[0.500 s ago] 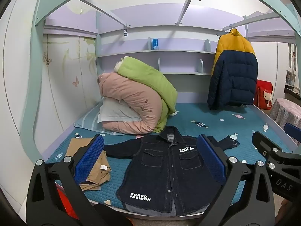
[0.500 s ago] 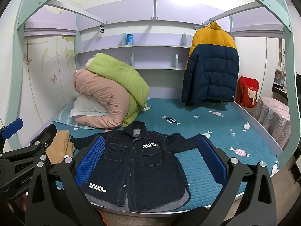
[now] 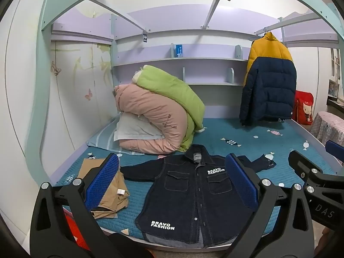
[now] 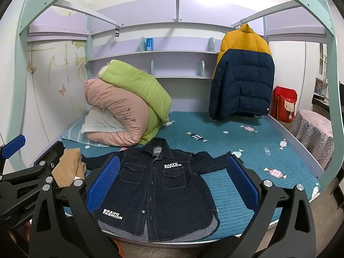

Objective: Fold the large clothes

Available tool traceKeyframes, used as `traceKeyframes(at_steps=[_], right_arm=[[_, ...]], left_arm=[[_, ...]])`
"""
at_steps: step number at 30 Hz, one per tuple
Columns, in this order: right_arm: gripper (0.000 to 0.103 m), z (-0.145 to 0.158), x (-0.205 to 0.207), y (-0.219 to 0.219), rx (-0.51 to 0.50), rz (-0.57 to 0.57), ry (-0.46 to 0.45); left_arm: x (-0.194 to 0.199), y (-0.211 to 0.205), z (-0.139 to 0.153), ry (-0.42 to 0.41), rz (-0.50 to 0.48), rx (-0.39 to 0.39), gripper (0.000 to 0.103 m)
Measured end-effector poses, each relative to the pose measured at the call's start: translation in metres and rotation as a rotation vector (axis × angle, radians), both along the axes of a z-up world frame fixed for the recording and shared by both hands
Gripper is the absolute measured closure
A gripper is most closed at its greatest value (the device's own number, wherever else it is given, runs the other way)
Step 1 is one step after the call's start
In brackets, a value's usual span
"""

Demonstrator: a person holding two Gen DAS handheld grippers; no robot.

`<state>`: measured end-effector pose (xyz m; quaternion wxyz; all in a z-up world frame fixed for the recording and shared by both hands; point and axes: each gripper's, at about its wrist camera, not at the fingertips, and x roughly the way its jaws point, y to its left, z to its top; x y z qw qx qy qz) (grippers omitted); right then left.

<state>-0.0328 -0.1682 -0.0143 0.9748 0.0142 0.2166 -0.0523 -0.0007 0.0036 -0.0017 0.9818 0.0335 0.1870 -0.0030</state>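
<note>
A dark denim jacket point(image 3: 189, 195) with white "BRAVO FASHION" lettering lies face up and spread flat at the front edge of the bed, sleeves out to both sides; it also shows in the right wrist view point(image 4: 159, 185). My left gripper point(image 3: 172, 182) is open and empty, held in front of the bed above the jacket's hem. My right gripper point(image 4: 172, 182) is open and empty too, beside the left one; part of it shows at the right of the left wrist view point(image 3: 311, 178).
A tan folded garment point(image 3: 107, 189) lies left of the jacket. Rolled pink and green quilts point(image 3: 159, 116) on a pillow sit at the back left. A yellow and navy puffer coat point(image 3: 268, 81) hangs at the back right. The teal bed cover point(image 4: 247, 142) stretches to the right.
</note>
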Motion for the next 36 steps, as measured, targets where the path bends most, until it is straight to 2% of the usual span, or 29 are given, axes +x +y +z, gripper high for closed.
traceKeyframes(at_steps=[28, 36], right_arm=[[0.007, -0.008, 0.008, 0.002, 0.000, -0.002, 0.012], [0.007, -0.010, 0.011, 0.003, 0.004, 0.000, 0.016]], left_arm=[[0.000, 0.000, -0.001, 0.006, 0.002, 0.004, 0.004], [-0.002, 0.017, -0.005, 0.011, 0.001, 0.000, 0.004]])
